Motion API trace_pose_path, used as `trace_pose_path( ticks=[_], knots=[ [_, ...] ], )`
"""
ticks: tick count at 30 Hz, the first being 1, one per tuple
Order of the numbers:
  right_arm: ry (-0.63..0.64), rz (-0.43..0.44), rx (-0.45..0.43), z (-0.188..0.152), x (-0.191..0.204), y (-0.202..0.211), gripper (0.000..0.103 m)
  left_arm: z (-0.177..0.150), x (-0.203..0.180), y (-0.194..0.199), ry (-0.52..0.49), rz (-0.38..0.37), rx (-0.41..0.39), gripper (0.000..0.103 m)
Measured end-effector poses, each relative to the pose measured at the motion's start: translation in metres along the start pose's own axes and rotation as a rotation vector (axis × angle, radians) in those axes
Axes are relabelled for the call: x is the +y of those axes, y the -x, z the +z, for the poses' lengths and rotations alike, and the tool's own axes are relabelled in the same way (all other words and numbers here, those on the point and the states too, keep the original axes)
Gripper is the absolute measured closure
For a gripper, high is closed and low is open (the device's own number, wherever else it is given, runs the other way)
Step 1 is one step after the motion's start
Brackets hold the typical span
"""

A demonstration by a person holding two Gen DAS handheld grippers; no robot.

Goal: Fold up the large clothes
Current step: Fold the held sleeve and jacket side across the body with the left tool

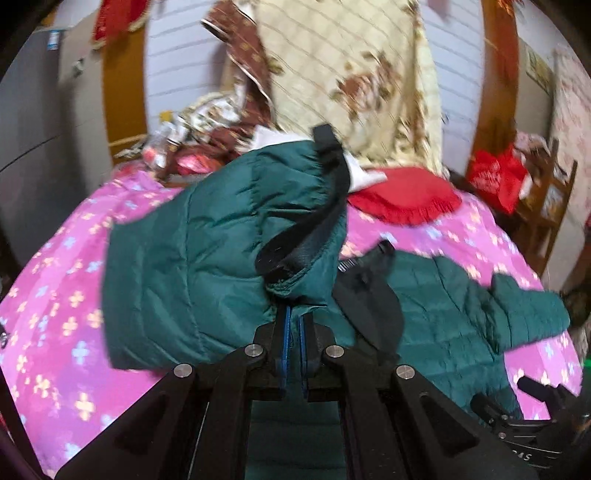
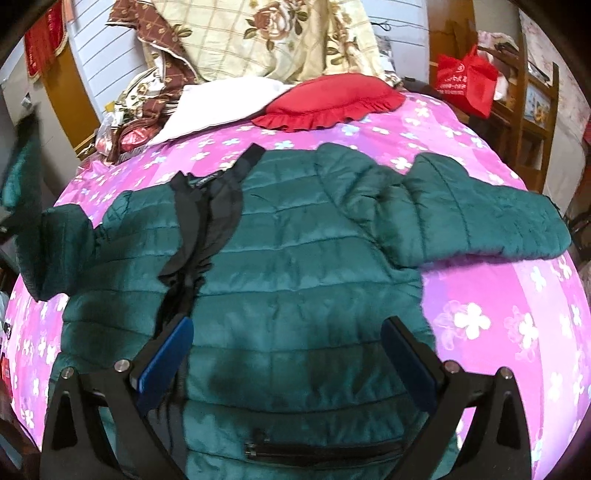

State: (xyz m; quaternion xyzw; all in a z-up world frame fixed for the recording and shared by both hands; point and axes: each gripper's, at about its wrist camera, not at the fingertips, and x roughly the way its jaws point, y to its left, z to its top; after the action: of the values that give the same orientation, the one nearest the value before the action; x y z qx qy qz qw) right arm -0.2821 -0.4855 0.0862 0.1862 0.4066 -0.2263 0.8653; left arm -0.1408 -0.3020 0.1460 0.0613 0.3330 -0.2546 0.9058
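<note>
A dark green quilted puffer jacket (image 2: pixel 295 258) with black lining lies spread on a pink flowered bed cover (image 2: pixel 498 314), front up, its right sleeve (image 2: pixel 480 221) stretched to the right. My left gripper (image 1: pixel 294 314) is shut on a lifted part of the jacket (image 1: pixel 207 258), which hangs up in front of the camera. My right gripper (image 2: pixel 288 328) is open and empty, its blue-padded fingers (image 2: pixel 166 358) hovering over the jacket's lower body. The right gripper also shows at the bottom right of the left wrist view (image 1: pixel 535 406).
A red frilled cushion (image 2: pixel 328 99) and a white cloth (image 2: pixel 221 103) lie at the head of the bed. A floral quilt (image 2: pixel 266 33) is piled behind. A red bag (image 2: pixel 465 81) sits on wooden shelves at right. A grey cabinet (image 1: pixel 29 129) stands left.
</note>
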Motion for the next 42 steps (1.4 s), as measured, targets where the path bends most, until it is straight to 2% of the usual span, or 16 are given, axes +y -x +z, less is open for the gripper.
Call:
trace_pose_path(
  ticks=[9, 14, 17, 20, 22, 24, 27, 31, 33, 34, 35, 36, 38, 39, 40, 42],
  knots=[
    [-0.050, -0.023, 0.022, -0.002, -0.034, -0.010, 0.000, -0.039, -0.051, -0.065, -0.069, -0.003, 0.143, 0.103],
    [-0.082, -0.016, 0.035, -0.005, -0.044, -0.017, 0.000, -0.057, -0.060, -0.088, -0.058, -0.074, 0.248, 0.103],
    [-0.105, 0.009, 0.041, -0.004, -0.048, -0.018, 0.000, -0.056, -0.054, -0.082, -0.038, -0.172, 0.266, 0.103],
    [-0.113, 0.044, 0.036, 0.000, -0.044, -0.017, 0.000, -0.051, -0.037, -0.054, -0.005, -0.257, 0.259, 0.102],
    [-0.119, 0.079, 0.034, 0.005, -0.038, -0.019, 0.000, -0.046, -0.022, -0.029, -0.009, -0.261, 0.228, 0.089],
    [-0.141, 0.142, 0.046, 0.013, -0.029, -0.027, 0.000, -0.044, -0.003, -0.006, -0.031, -0.244, 0.194, 0.085],
    [-0.173, 0.224, 0.079, 0.021, -0.013, -0.044, 0.000, -0.042, 0.033, 0.011, -0.037, -0.126, 0.146, 0.085],
    [-0.107, 0.242, 0.111, 0.031, 0.024, -0.076, 0.000, -0.046, 0.086, 0.010, 0.067, 0.007, 0.125, 0.085],
    [-0.078, 0.246, 0.116, 0.034, 0.041, -0.089, 0.008, -0.051, 0.110, 0.003, 0.154, 0.032, 0.144, 0.085],
    [-0.055, 0.257, 0.113, 0.035, 0.048, -0.094, 0.026, -0.054, 0.118, 0.001, 0.181, 0.035, 0.148, 0.085],
    [-0.027, 0.260, 0.110, 0.036, 0.056, -0.100, 0.061, -0.056, 0.124, -0.001, 0.198, 0.041, 0.152, 0.085],
    [-0.007, 0.258, 0.110, 0.037, 0.061, -0.104, 0.075, -0.058, 0.128, -0.004, 0.211, 0.048, 0.156, 0.085],
    [-0.020, 0.269, 0.081, 0.041, 0.059, -0.097, 0.082, -0.059, 0.134, -0.006, 0.217, 0.050, 0.156, 0.085],
    [-0.025, 0.264, 0.026, 0.045, 0.053, -0.085, 0.083, -0.058, 0.136, -0.008, 0.217, 0.052, 0.153, 0.085],
    [-0.021, 0.241, -0.010, 0.047, 0.048, -0.077, 0.083, -0.058, 0.136, -0.009, 0.214, 0.057, 0.149, 0.085],
    [-0.001, 0.136, -0.098, 0.055, 0.035, -0.060, 0.083, -0.056, 0.136, -0.017, 0.218, 0.063, 0.152, 0.085]
  ],
)
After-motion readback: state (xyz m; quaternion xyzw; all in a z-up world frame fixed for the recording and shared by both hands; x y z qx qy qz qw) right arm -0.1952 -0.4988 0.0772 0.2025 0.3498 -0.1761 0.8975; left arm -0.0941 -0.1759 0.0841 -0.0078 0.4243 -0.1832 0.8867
